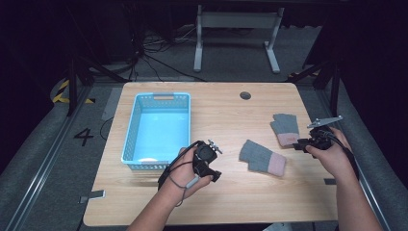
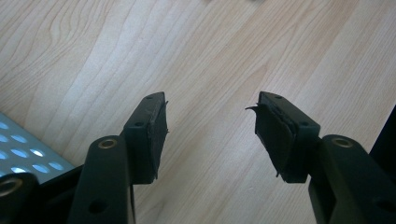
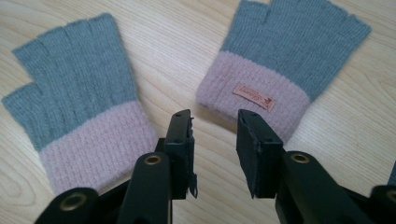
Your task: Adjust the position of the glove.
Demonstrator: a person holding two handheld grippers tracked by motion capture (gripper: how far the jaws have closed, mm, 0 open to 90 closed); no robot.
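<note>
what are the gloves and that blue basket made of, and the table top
Gloves: knitted yarn, probably wool or acrylic, soft and matt; ribbed stitches show, grey with pink cuffs.
Blue basket: likely moulded plastic, slightly glossy; its walls are perforated with a regular grid of holes.
Table top: pale wood grain, smooth; whether laminate or solid wood cannot be told.
</note>
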